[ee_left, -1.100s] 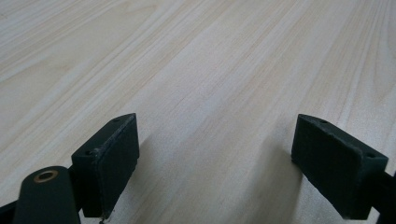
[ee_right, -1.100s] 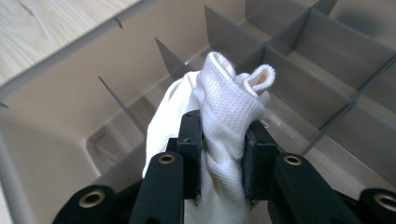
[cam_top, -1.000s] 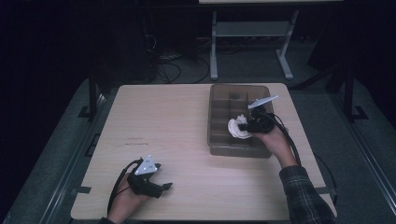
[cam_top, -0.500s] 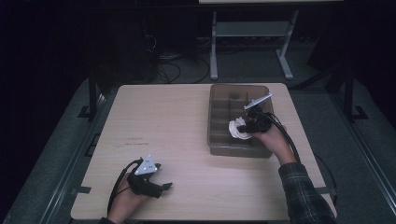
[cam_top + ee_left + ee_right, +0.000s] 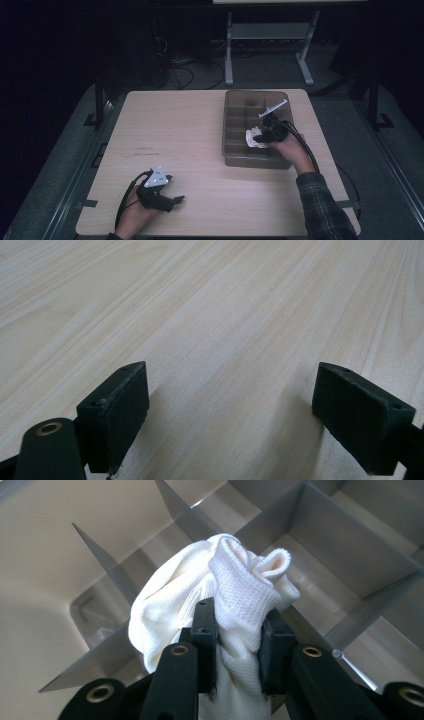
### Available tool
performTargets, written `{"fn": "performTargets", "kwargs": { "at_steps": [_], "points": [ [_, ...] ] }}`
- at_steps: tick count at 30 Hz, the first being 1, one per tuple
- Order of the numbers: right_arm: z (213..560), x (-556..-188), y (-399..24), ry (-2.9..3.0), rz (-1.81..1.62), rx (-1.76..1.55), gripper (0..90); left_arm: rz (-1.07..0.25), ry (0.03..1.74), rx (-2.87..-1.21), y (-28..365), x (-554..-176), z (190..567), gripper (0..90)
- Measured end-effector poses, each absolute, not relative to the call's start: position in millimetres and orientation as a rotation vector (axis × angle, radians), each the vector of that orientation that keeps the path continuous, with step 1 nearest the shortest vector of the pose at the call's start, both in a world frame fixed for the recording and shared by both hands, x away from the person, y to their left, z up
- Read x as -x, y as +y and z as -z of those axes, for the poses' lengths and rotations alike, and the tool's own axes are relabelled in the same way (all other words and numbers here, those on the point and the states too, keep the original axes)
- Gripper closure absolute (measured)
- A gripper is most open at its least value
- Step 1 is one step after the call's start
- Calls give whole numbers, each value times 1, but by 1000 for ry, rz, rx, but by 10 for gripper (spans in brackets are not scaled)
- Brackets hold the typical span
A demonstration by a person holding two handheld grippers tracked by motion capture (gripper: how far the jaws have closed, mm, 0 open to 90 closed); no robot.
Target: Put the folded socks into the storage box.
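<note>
Putting the white sock (image 5: pixel 215 595) into the grey divided box (image 5: pixel 235 150) on the right | right gripper (image 5: pixel 235 645) pinches it tight, over a near slot | left gripper (image 5: pixel 230 405) wide open, holding nothing, resting near-left | next: lower, let go | since before: sock sits a bit lower

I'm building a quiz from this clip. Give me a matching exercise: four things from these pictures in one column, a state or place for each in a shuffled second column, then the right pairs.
Column one:
1. left gripper
2. right gripper
3. white sock
4. divided bin

Column two:
A. bunched up, held over the compartments
B. jaws wide apart over bare table
C. standing at the right side of the table
D. jaws clamped on knitted cloth

Pairs: 1-B, 2-D, 3-A, 4-C
</note>
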State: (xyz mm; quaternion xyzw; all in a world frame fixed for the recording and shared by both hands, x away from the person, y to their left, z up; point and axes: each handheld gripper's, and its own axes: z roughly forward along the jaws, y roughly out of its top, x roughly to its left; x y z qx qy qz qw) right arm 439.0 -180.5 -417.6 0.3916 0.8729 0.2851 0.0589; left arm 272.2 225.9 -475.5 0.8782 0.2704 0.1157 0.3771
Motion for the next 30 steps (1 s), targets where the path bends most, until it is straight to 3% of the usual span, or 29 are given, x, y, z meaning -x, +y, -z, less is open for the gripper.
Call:
{"fn": "performTargets", "kwargs": {
  "at_steps": [8, 13, 19, 30],
  "points": [
    [423, -443, -175, 2673, -787, -1187, 739, -296, 691, -2246, 226, -272, 475, 148],
    [437, -448, -159, 2723, -560, -1162, 744, -295, 691, -2246, 226, -272, 475, 148],
    [437, -450, -159, 2721, -574, -1182, 740, -295, 691, -2246, 226, -272, 475, 148],
    [424, -448, -172, 2706, -705, -1202, 609, -295, 691, -2246, 226, -272, 475, 148]
  ]
}}
